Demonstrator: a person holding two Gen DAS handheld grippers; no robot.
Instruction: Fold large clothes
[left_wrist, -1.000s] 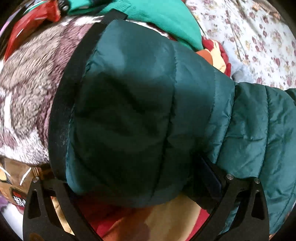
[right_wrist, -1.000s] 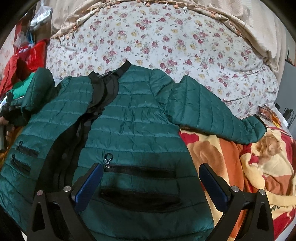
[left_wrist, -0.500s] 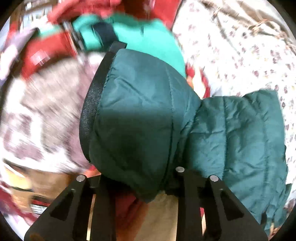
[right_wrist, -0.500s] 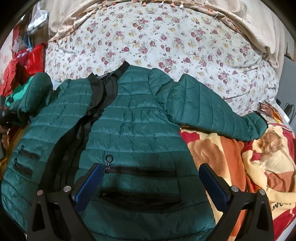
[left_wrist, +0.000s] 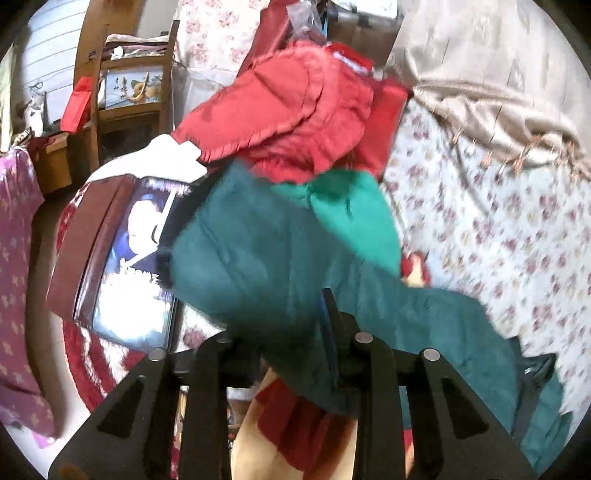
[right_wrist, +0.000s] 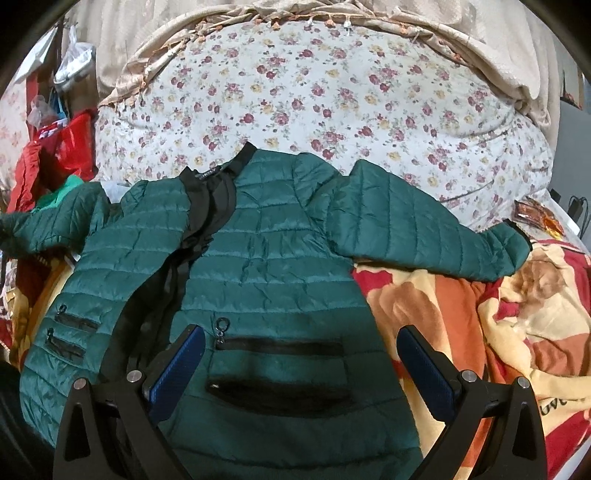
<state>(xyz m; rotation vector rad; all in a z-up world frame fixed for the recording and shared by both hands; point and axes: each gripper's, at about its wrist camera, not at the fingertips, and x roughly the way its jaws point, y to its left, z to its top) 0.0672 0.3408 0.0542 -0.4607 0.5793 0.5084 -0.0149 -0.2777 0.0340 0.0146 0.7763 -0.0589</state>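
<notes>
Green quilted jacket (right_wrist: 266, 258) lay front-up and unzipped on the bed, collar toward the floral bedsheet (right_wrist: 332, 92), hem toward the right wrist camera, its lower part over the red-and-orange blanket (right_wrist: 480, 314). Left gripper (left_wrist: 291, 332) was clamped on the cuff end of one sleeve (left_wrist: 240, 266) — fabric bunched between the closed fingers, sleeve lifted off the bed and running back toward the jacket body; the left wrist view was blurred, so the exact bite could not be judged. Right gripper (right_wrist: 299, 365) hung above the hem near the zip pocket (right_wrist: 280, 347), fingers wide apart, holding nothing. The other sleeve (right_wrist: 424, 236) lay stretched out flat across sheet and blanket. Red garments (left_wrist: 288, 110) and a bright green one (left_wrist: 351, 221) were piled just beside the held sleeve. Judgement: step in hand was folding that sleeve in across the chest. To do it well — carry the cuff low and straight over the front panel, keep it off the side pile, lay the sleeve flat along the quilting lines before releasing. Slick padded fabric would likely spring back; the free gripper could press the shoulder fold.
</notes>
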